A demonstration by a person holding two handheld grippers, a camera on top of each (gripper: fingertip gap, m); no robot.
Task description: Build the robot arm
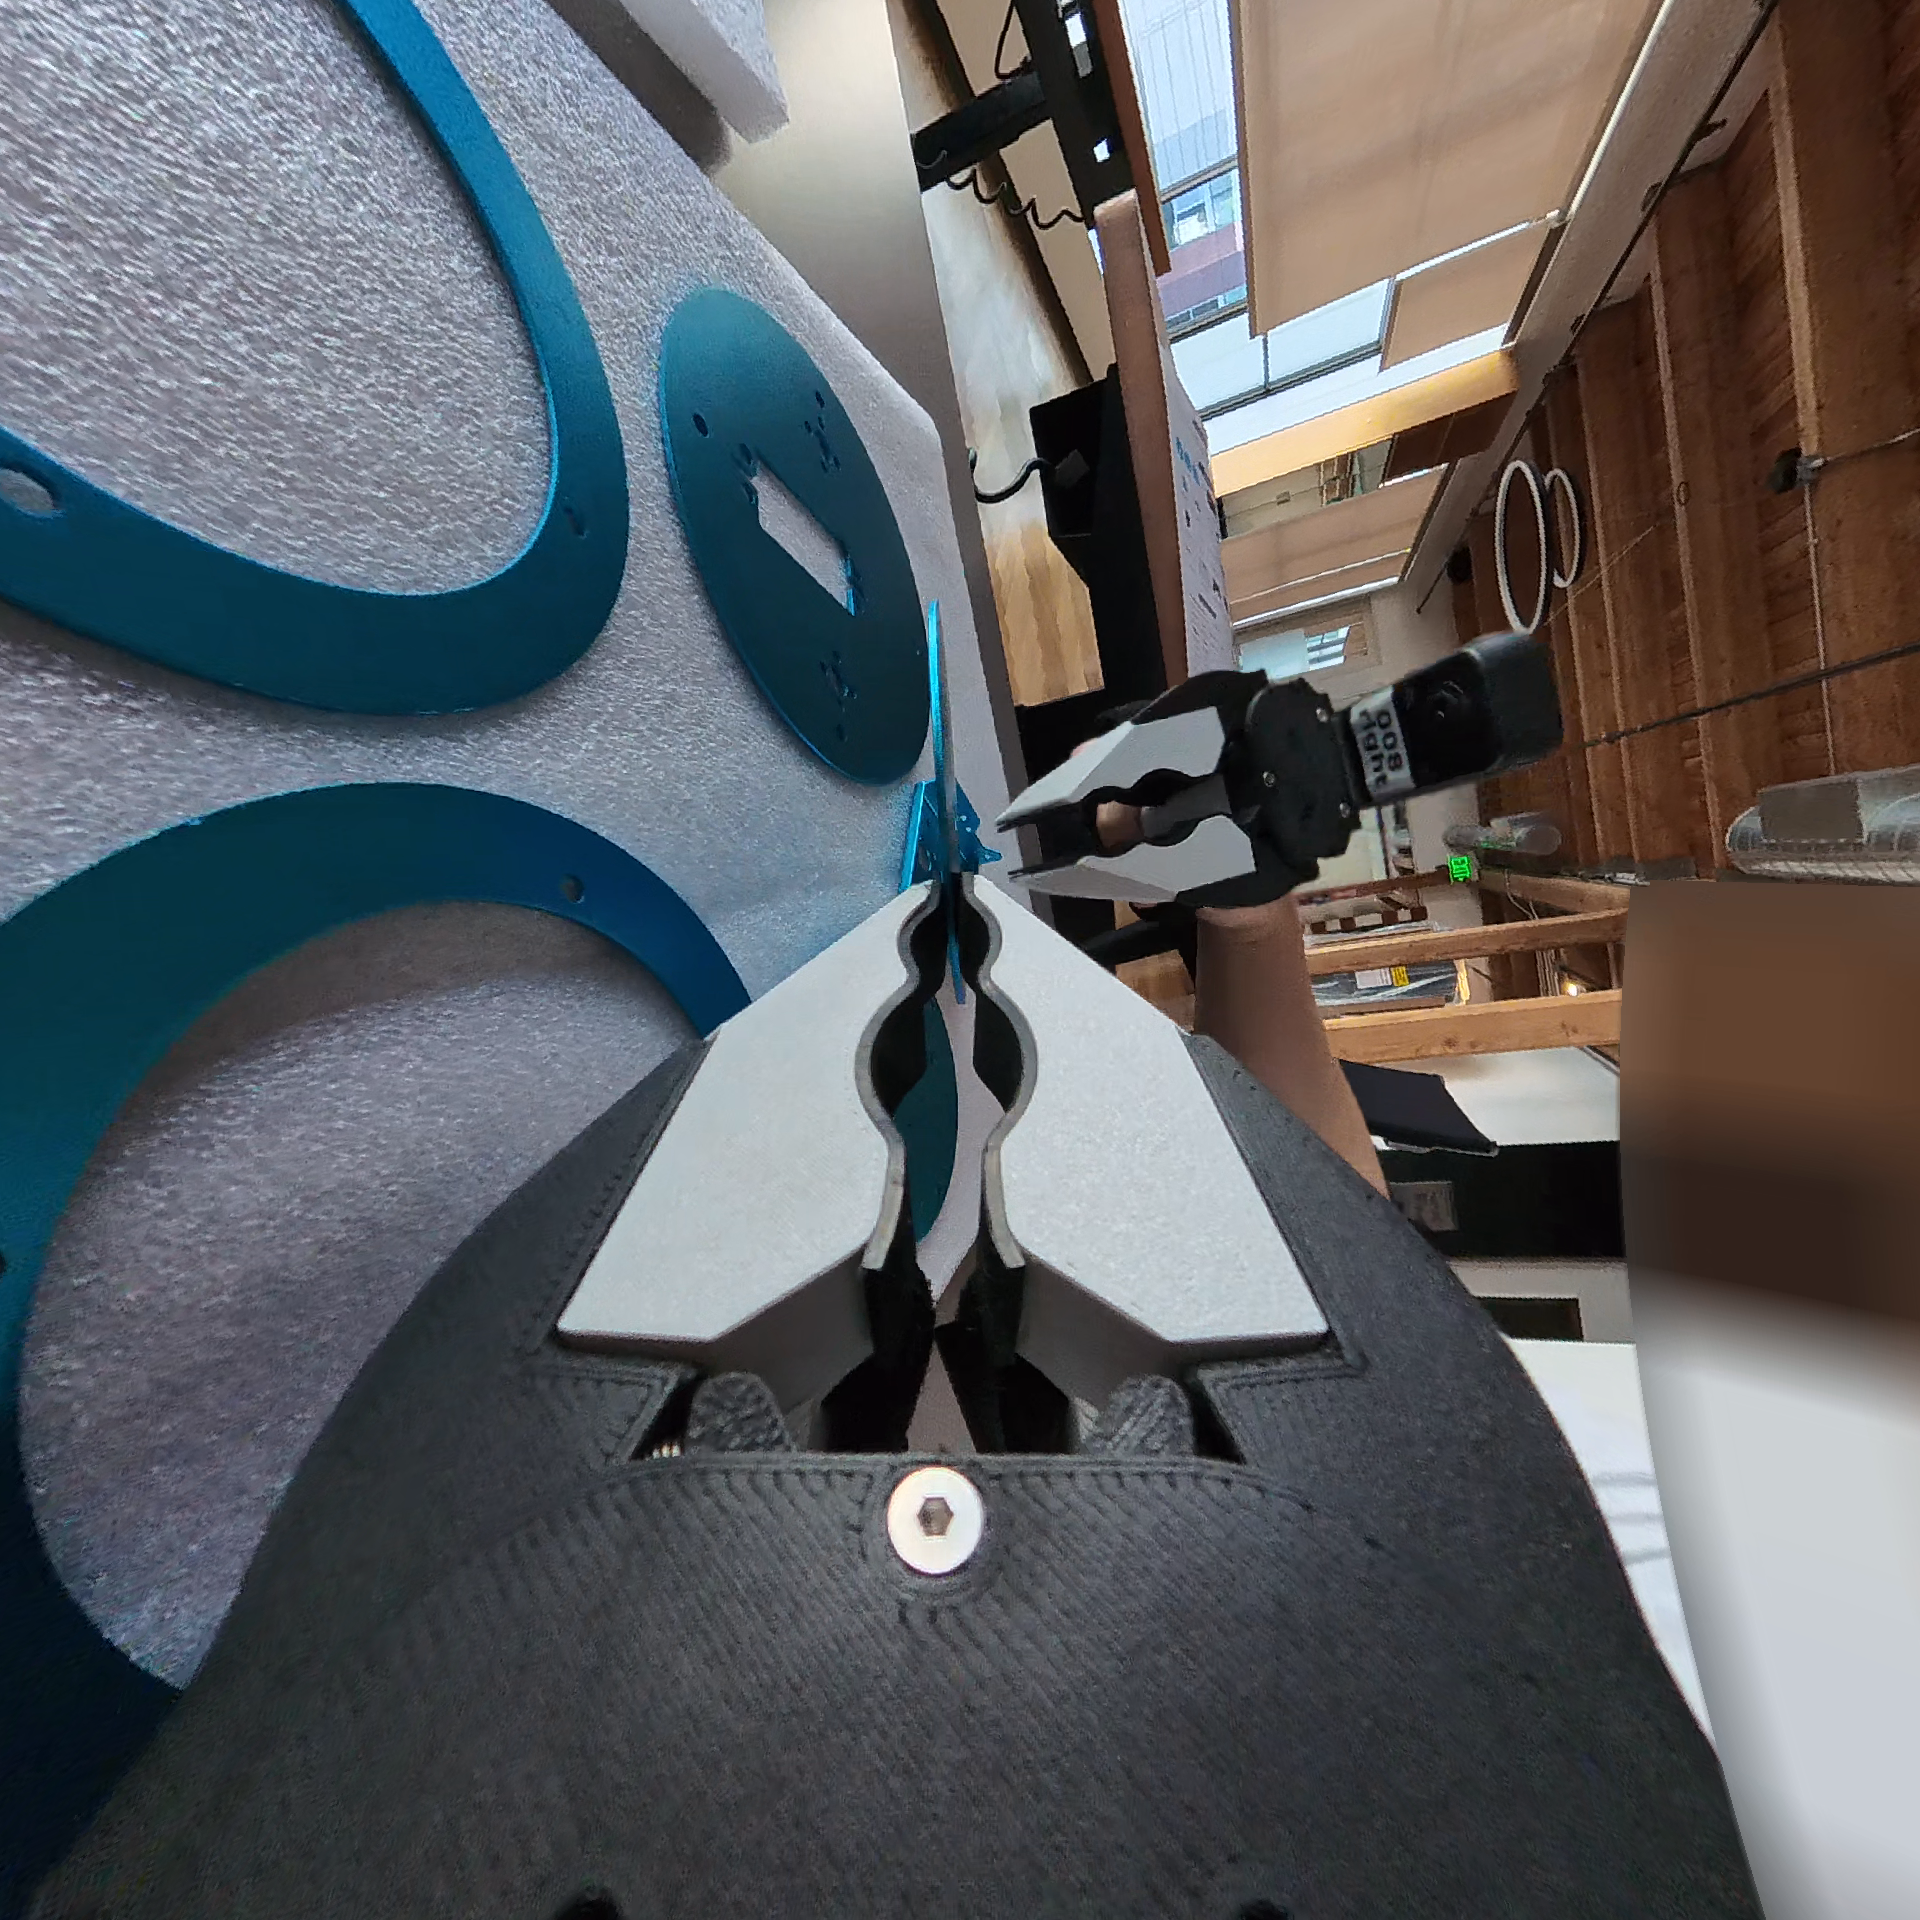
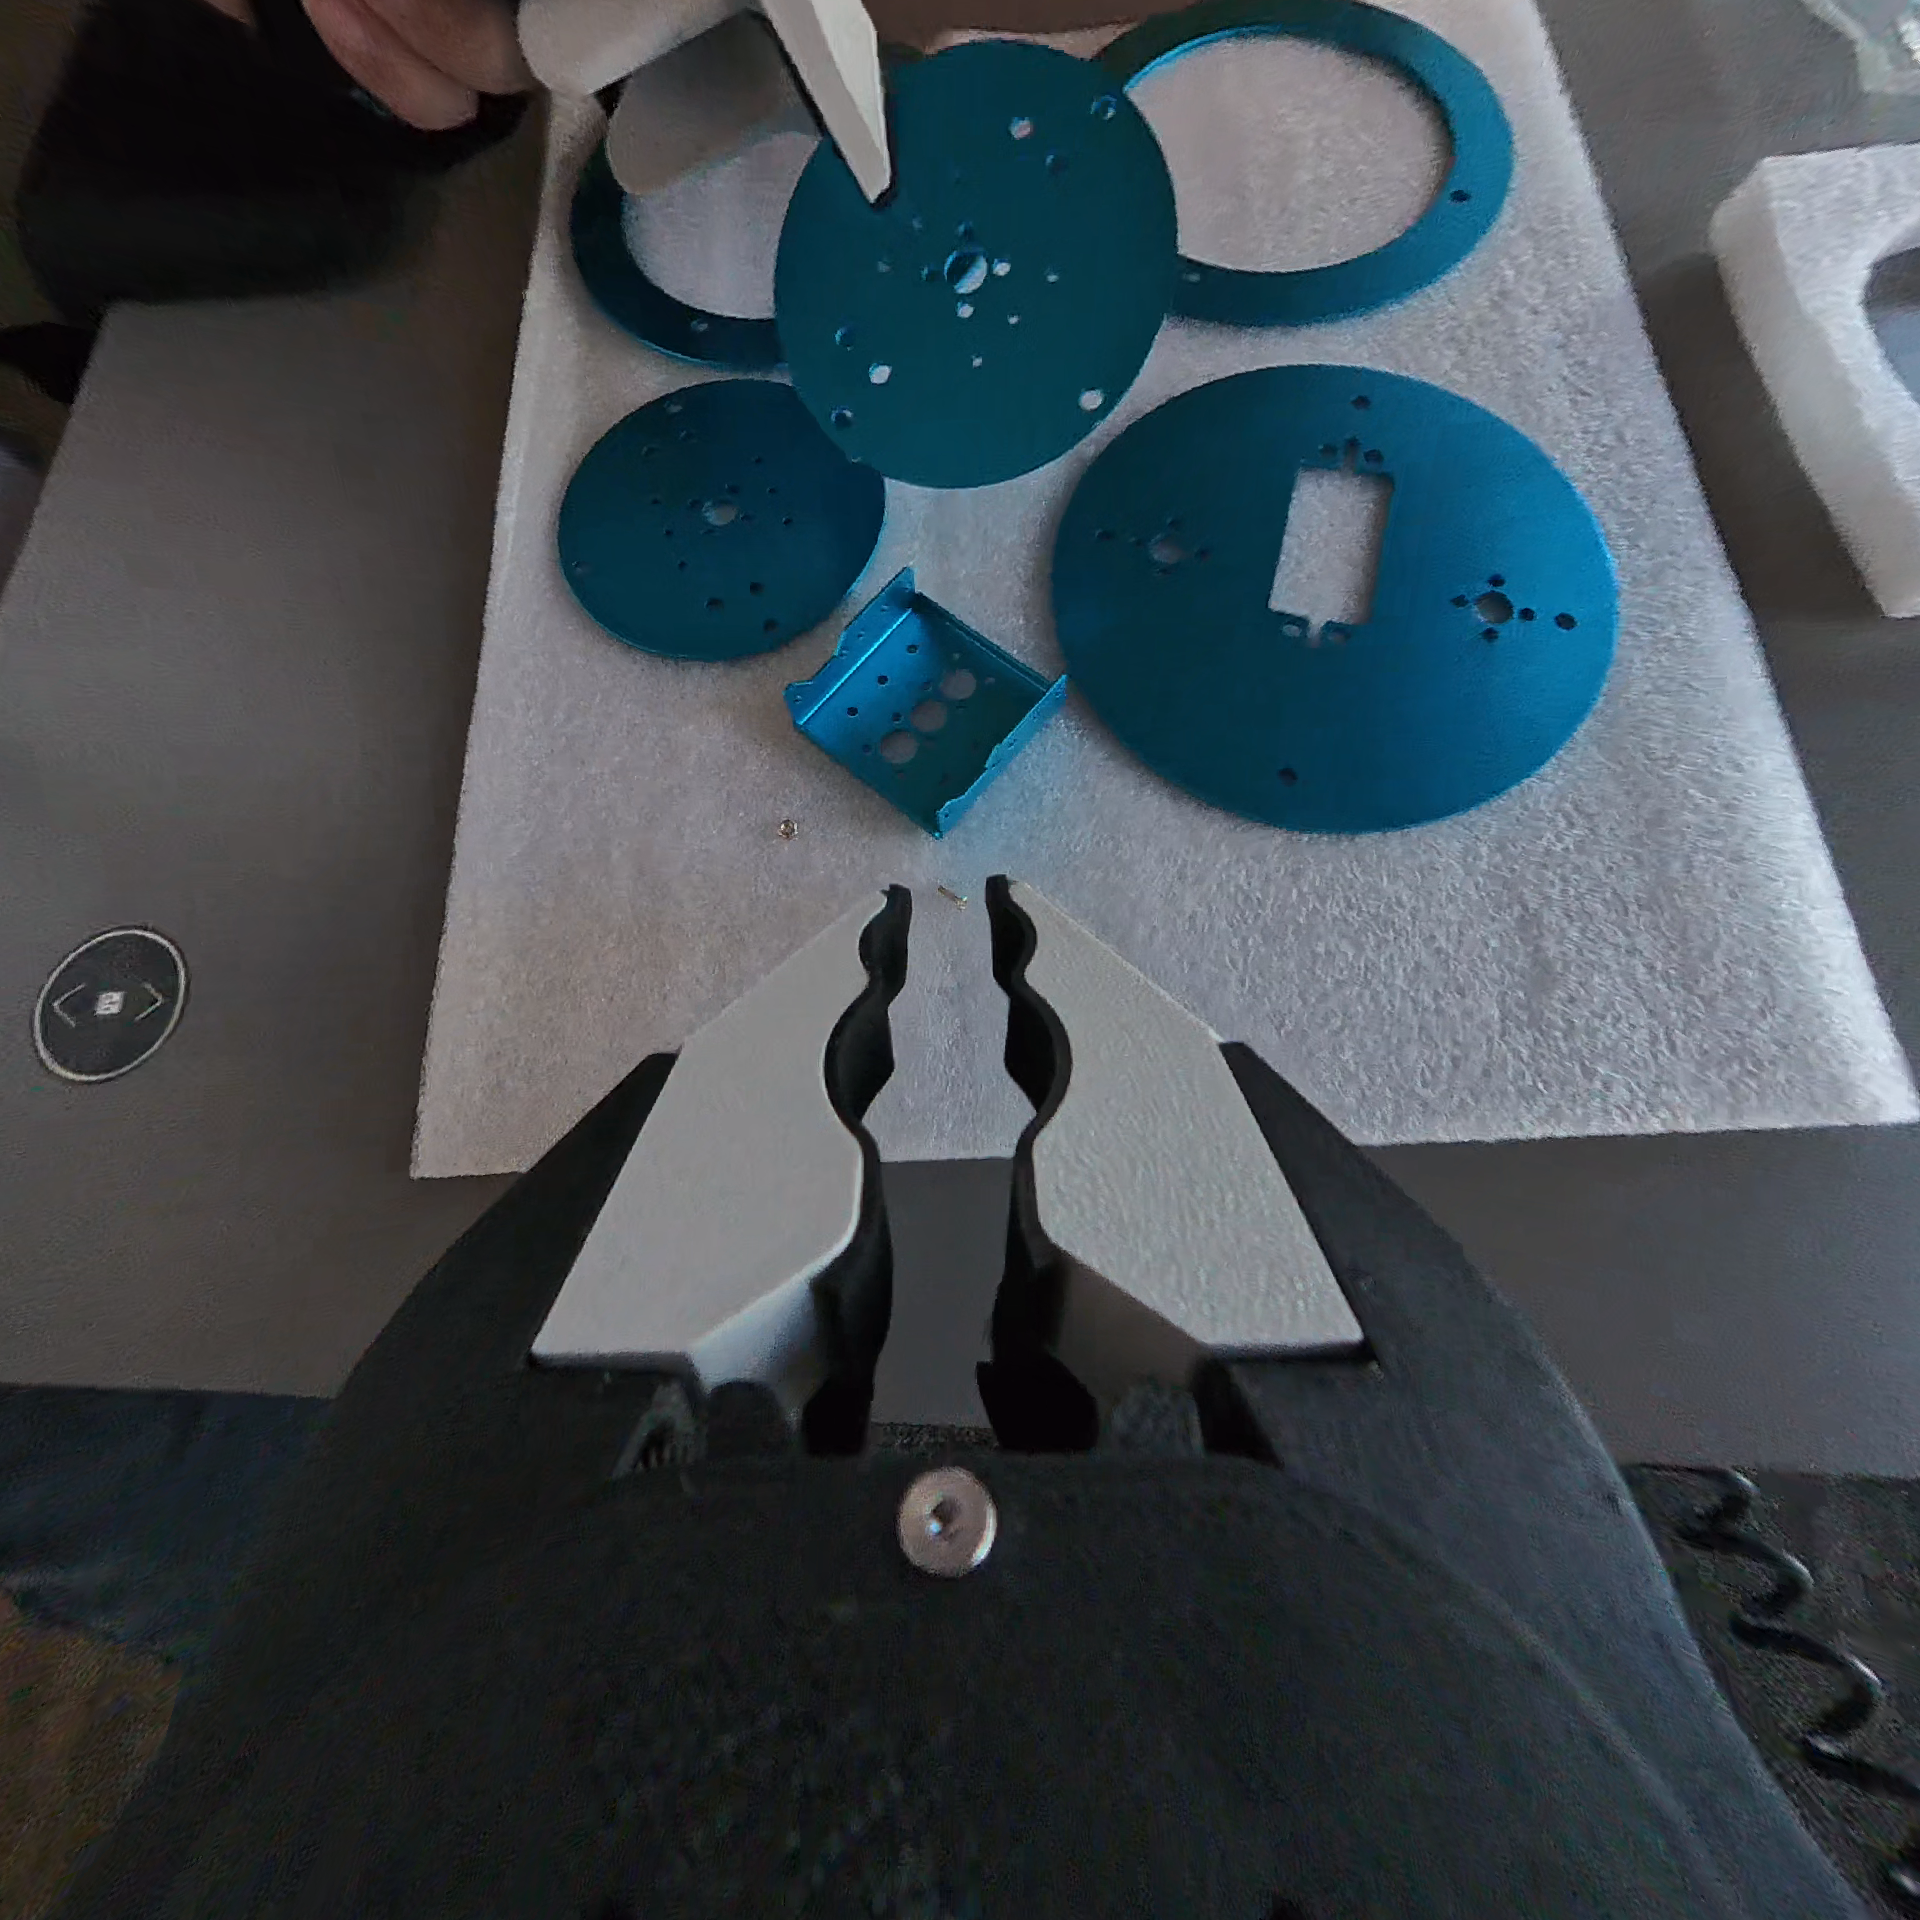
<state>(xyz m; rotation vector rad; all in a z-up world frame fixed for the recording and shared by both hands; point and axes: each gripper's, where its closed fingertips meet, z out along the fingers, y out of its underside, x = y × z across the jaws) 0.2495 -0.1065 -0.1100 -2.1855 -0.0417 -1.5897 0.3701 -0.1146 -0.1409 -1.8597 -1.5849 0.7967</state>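
Observation:
My left gripper point(image 1: 948, 883) is shut on the rim of a blue round plate with many holes point(image 2: 971, 270), which shows edge-on in the left wrist view point(image 1: 938, 707). It holds the plate tilted above the white foam sheet point(image 2: 1351, 987). My right gripper point(image 2: 945, 888) is open and empty, low over the sheet's near part, with a tiny screw point(image 2: 951, 896) lying between its tips. It also shows in the left wrist view point(image 1: 1008, 847). A blue U-shaped bracket point(image 2: 925, 701) lies just beyond it.
On the foam lie a large blue disc with a rectangular cut-out point(image 2: 1335, 597), a smaller drilled disc point(image 2: 717, 520), two blue rings point(image 2: 1320, 156) point(image 2: 665, 301) and a small nut point(image 2: 787, 828). A white foam block point(image 2: 1829, 343) sits at the right on the grey table point(image 2: 208, 727). My hands' fingertips stand some 12 cm from each other. About 5 cm separates my right fingertips from the blue U-shaped bracket point(image 2: 925, 701).

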